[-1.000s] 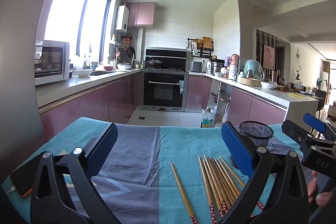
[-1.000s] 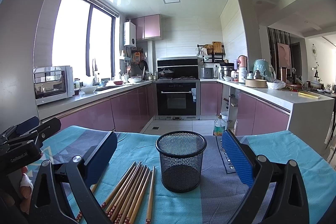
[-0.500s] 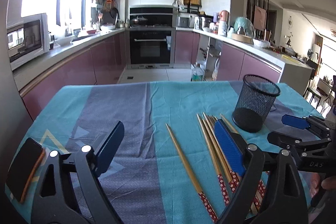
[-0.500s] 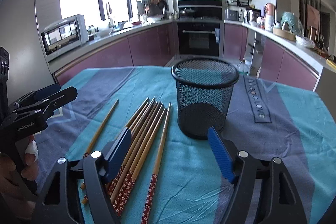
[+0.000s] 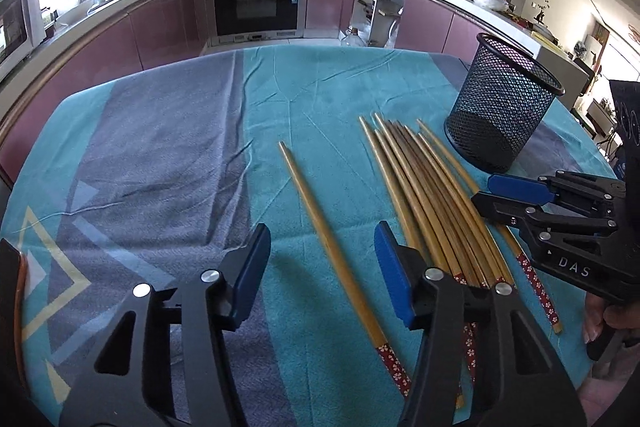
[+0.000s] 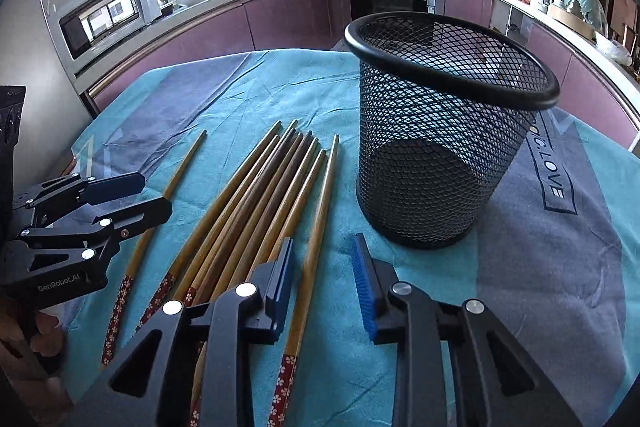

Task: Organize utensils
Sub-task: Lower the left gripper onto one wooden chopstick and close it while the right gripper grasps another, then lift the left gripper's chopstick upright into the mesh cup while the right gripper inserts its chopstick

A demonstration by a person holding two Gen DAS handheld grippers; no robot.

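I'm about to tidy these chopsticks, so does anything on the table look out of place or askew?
One chopstick lies alone on the cloth, apart from the bunch of chopsticks fanned beside the upright, empty mesh cup. Nothing looks spilled or damaged.

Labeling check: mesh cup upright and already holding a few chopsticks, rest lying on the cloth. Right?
Not quite. The mesh cup is upright but empty; the right wrist view shows its bare bottom through the mesh. All the chopsticks lie on the cloth.
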